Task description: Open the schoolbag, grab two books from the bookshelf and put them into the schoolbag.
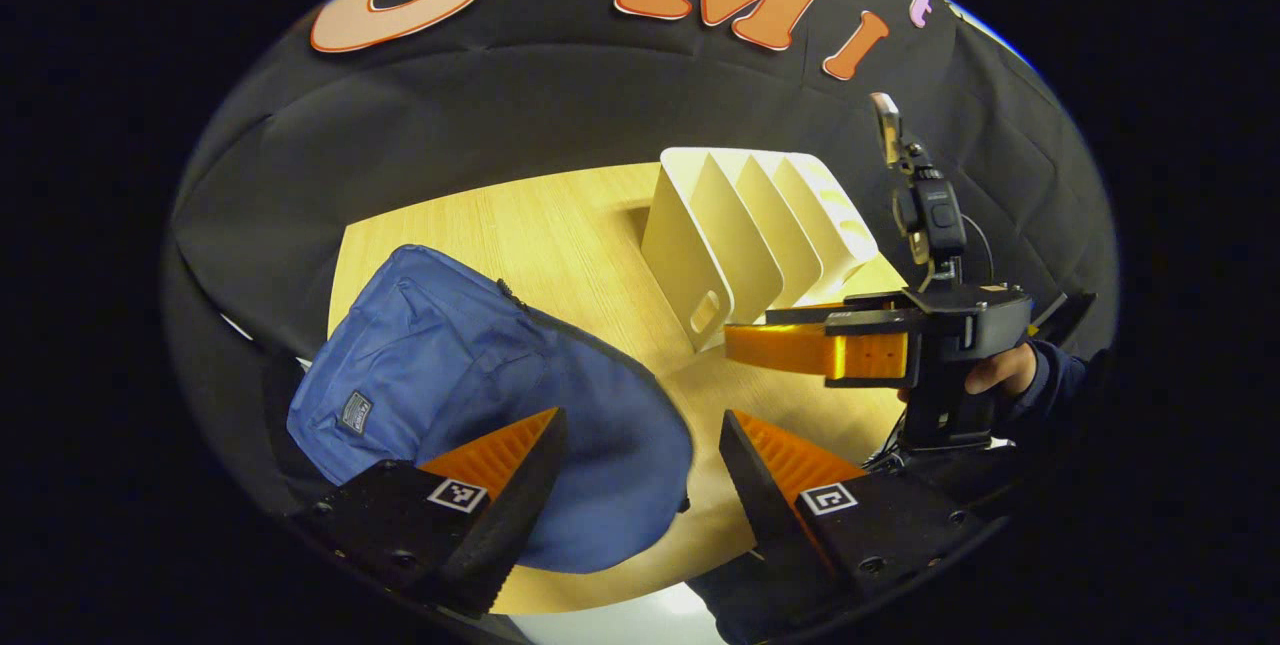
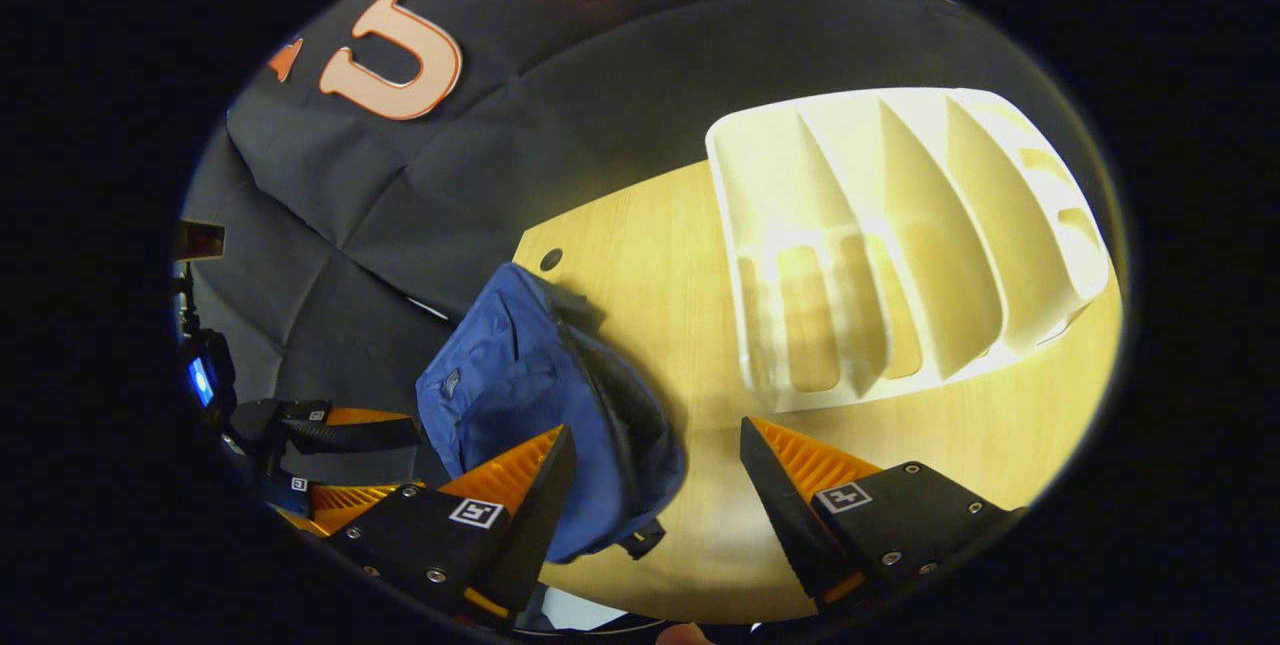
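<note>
Schoolbag (image 1: 470,395) overhanging table (image 1: 580,235) edge, bookshelf (image 1: 750,235) well apart.

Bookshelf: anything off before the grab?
Yes. The white bookshelf on the table has no books in the slots that show. The blue schoolbag lies beside it; both grippers are open.

The schoolbag (image 1: 450,365) patch (image 1: 355,412) — too small to read.
</note>
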A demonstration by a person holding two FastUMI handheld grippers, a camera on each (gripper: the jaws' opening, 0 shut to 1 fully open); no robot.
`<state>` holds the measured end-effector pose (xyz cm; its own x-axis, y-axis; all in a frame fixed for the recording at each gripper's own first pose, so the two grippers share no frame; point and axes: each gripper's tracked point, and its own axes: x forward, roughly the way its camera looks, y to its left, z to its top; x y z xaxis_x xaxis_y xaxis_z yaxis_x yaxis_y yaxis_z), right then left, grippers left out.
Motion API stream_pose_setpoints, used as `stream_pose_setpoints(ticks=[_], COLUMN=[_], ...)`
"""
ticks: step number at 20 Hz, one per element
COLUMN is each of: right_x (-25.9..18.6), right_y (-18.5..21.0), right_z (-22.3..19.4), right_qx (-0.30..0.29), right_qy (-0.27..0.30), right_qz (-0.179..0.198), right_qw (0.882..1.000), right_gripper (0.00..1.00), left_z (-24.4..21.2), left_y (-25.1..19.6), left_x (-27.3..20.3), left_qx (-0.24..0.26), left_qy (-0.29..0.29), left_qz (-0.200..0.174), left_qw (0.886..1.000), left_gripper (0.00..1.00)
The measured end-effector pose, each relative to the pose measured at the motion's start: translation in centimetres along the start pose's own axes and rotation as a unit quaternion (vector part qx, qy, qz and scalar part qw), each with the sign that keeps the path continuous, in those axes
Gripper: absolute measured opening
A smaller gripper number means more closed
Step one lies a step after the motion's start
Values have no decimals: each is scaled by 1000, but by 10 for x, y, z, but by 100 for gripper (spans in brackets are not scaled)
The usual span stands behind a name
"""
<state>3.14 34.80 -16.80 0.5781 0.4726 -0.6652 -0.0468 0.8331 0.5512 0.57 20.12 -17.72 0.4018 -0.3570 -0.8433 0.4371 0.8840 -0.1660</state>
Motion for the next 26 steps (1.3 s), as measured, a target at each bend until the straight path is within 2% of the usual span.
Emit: stream_pose_setpoints(ticks=[3, 9, 12, 15, 17, 20, 26], right_x=[-20, -73, -94, -122, -136, -155, -181], right_y=[-18, -67, -82, -82, -97, -109, -108], right_z=[14, 54, 72, 91, 112, 137, 165], right_qx=[-11, -60, -65, -36, -48, -75, -124], right_qy=[-17, -76, -91, -113, -153, -203, -285], right_qz=[-2, -40, -52, -40, -62, -92, -123], right_qw=[1000, 994, 992, 992, 985, 972, 943], right_gripper=[97, 97, 97, 97, 97, 97, 97], left_z=[7, 46, 73, 97, 117, 130, 159], left_y=[-22, -50, -68, -92, -99, -106, -112], left_x=[7, 14, 11, -3, -6, -4, -17], left_qx=[-7, 9, 22, 21, 12, 0, -7], left_qy=[-6, -67, -116, -181, -219, -235, -297], left_qz=[0, 63, 88, 95, 107, 132, 177], left_qw=[1000, 996, 989, 979, 970, 963, 938], left_gripper=[98, 98, 98, 97, 97, 97, 96])
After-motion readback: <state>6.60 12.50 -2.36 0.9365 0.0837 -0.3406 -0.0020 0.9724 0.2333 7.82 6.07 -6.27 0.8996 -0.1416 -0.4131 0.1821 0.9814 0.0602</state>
